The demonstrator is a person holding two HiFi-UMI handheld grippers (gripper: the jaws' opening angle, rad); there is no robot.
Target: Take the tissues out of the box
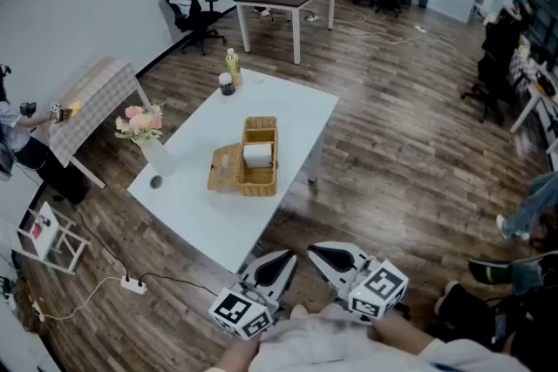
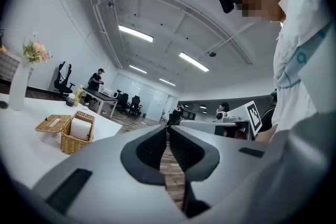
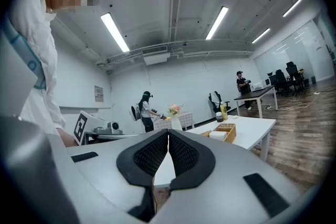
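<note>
The white tissues point(image 1: 258, 155) are sitting inside the basket box point(image 1: 259, 189). The box is lying with its lid open in the middle of the white table point(image 1: 288, 104). A vase of flowers point(image 1: 155, 154) is standing near the table's left edge. The left gripper point(image 2: 167, 128) and the right gripper point(image 3: 168, 132) are hanging off the table's near end, well apart from the box. Both are squeezing their jaws together and holding nothing.

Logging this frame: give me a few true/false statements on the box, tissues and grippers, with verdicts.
The wicker box has its lid open. True.
The tissue roll has been taken out. False: it lies inside the box.
The left gripper grips the roll. False: its jaws are together, empty, away from the table.
The right gripper is shut. True.
The flower vase stands on the table apart from the box. True.
</note>
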